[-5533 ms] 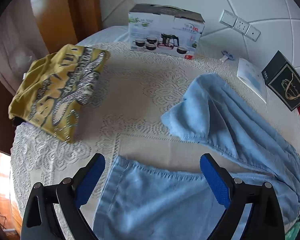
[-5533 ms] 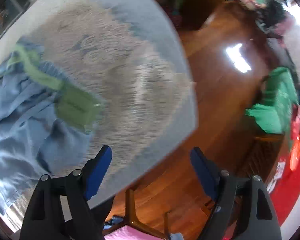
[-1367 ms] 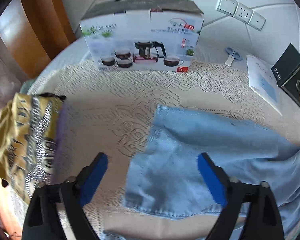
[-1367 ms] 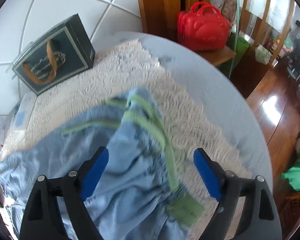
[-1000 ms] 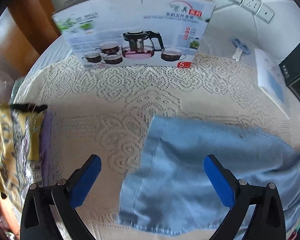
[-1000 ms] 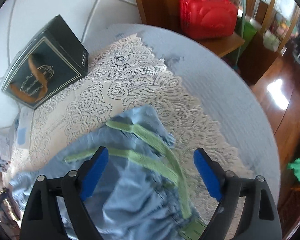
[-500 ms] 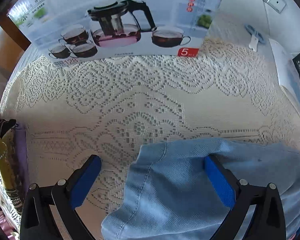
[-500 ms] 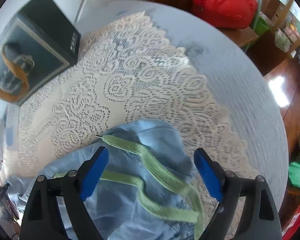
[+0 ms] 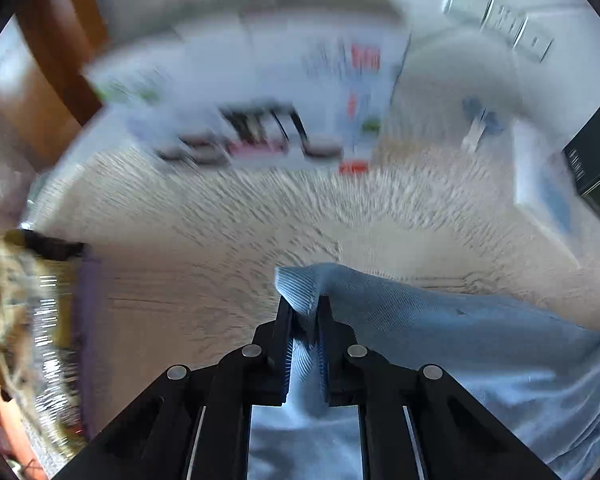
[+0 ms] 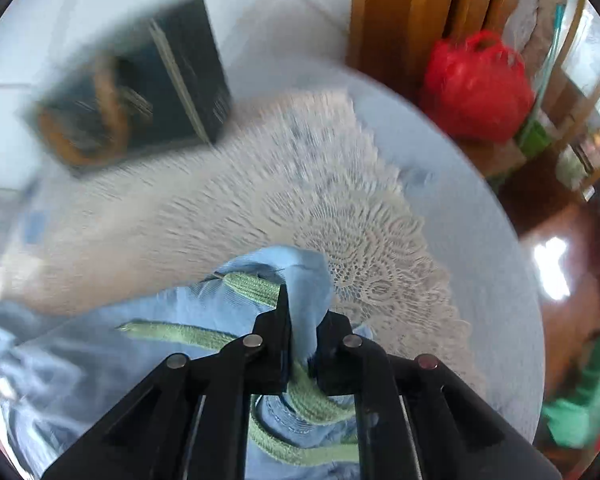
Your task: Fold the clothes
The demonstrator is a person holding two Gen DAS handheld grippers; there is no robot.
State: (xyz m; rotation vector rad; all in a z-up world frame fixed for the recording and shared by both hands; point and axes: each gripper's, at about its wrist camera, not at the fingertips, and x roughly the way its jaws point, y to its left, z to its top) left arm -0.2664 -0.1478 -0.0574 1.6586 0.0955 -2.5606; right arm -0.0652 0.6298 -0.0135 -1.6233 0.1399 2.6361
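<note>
The left gripper (image 9: 305, 308) pinches the light-blue trousers' (image 9: 460, 340) leg hem; the right gripper (image 10: 302, 316) pinches their green-corded waistband (image 10: 256, 288). The garment stretches lengthwise between them.

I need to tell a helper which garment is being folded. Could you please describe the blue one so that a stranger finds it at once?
Look at the round table covered by a cream lace cloth. On it lie the light blue trousers, pinched at one end by the left gripper and at the other by the right gripper. Unlike the folded yellow garment nearby, they are plain blue with green drawstrings.
</note>
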